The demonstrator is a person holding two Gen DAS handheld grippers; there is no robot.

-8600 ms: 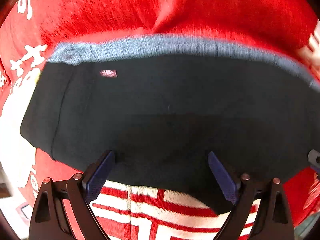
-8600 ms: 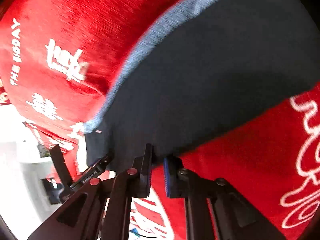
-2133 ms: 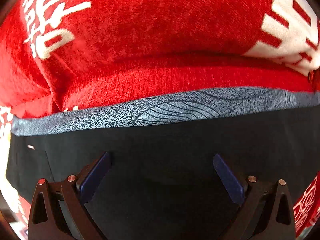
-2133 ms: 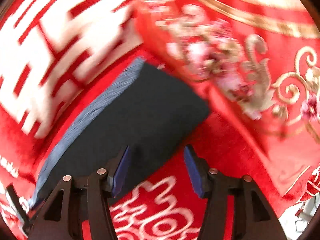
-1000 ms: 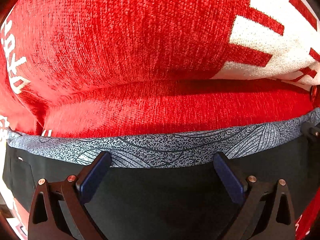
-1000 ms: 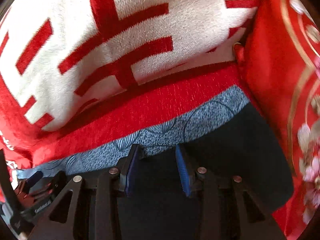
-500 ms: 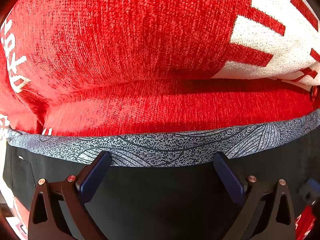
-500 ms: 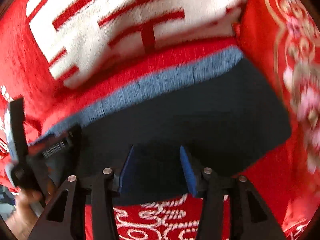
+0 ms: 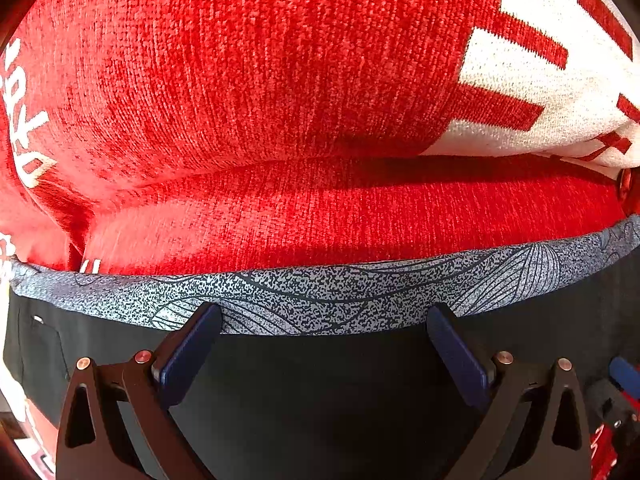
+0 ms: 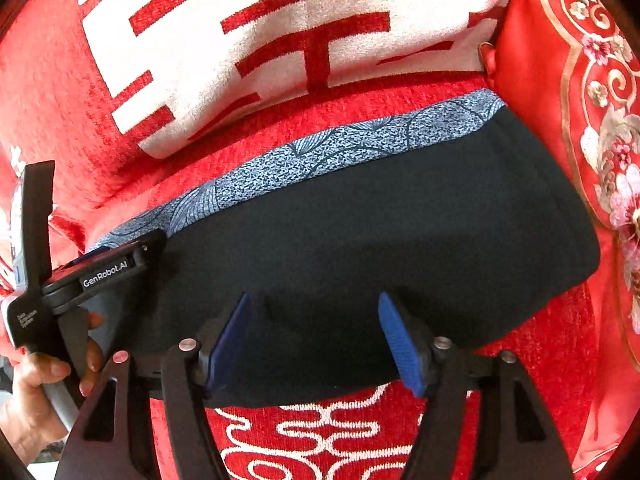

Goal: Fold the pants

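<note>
Two grippers hover over one folded pair of black pants point(image 10: 380, 232), which lies as a compact rectangle on a red woven blanket point(image 9: 280, 100) with white lettering. Its long axis runs left to right in front of me, and the blue-grey patterned waistband point(image 9: 320, 300) forms the far long edge, pointing away from me toward a white-and-red pillow point(image 10: 260, 32). My left gripper point(image 9: 324, 344) is spread wide above the waistband, its blue pads point(image 9: 188, 352) holding nothing (whether they touch the cloth I cannot tell). My right gripper point(image 10: 316, 336) is also spread wide and empty, set over the near edge of the pants. In the right wrist view, my left hand point(image 10: 36, 396) grips the other tool's handle at the pants' left end. An embroidered red cushion point(image 10: 592, 120) sits just beside the pants' right end.
</note>
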